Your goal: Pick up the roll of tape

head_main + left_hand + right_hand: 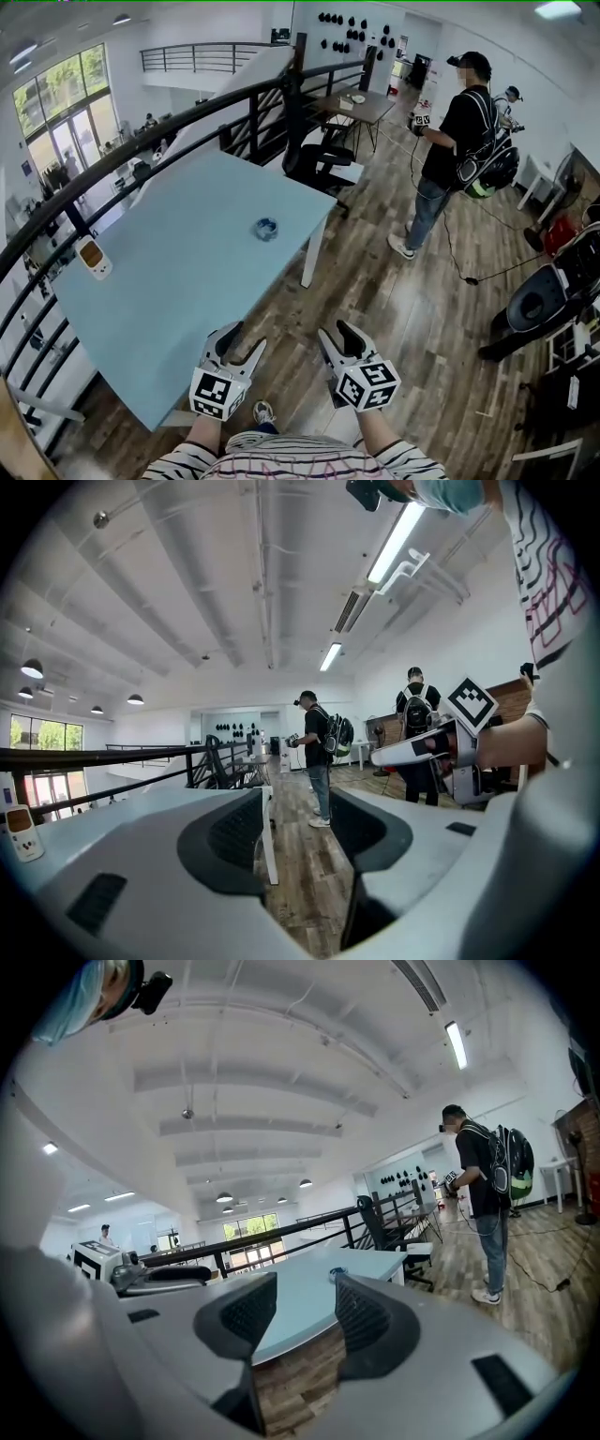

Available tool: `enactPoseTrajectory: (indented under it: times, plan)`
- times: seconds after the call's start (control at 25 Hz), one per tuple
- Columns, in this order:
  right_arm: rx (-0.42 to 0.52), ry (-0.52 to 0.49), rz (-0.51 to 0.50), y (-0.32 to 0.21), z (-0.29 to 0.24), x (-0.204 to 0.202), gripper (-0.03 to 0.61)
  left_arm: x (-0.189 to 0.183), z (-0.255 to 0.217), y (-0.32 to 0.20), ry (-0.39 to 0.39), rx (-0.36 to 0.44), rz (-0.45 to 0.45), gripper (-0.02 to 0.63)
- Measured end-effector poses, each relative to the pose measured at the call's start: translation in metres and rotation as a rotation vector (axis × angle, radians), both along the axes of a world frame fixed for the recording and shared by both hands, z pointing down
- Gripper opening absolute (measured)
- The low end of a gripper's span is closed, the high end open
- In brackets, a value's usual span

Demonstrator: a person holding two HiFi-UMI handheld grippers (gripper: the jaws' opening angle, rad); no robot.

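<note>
The roll of tape (266, 228) is small and blue-grey and lies flat on the light blue table (178, 281), towards its far right corner. My left gripper (244, 339) hovers open over the table's near edge, well short of the roll. To its right, my right gripper (335, 332) is open over the wooden floor beside the table. In the right gripper view the tape (337, 1272) shows far off, just above the right jaw of the open gripper (298, 1312). Only floor and a table leg (269, 846) show between the jaws in the left gripper view (295, 829).
A white handheld device (94, 258) lies at the table's left edge. A black railing (141, 141) runs behind the table, and an office chair (314, 159) stands at its far end. A person with a backpack (459, 131) stands on the floor to the right, with cables nearby.
</note>
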State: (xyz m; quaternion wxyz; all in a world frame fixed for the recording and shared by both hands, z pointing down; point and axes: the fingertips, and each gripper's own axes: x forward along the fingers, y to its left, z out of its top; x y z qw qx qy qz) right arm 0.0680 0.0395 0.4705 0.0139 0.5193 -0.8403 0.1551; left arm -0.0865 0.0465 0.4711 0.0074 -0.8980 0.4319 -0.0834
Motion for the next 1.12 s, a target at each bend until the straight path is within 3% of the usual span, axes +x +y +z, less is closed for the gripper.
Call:
enactPoseTrajectory:
  times: [0.44,0.84,1.12]
  plan:
    - [-0.036,-0.003,0.051,-0.083,0.008,-0.048,0.189,-0.05,0.011,-0.091,-0.008,-0.032,0.04,0.199]
    - [-0.09,-0.016,0.057,-0.146,0.038,-0.037,0.189,-0.04,0.04,-0.156,-0.037,-0.066,0.06,0.199]
    - [-0.124,-0.017,-0.022,-0.206,0.046,-0.034,0.189,-0.03,0.044,-0.212,-0.057,-0.073,0.005,0.199]
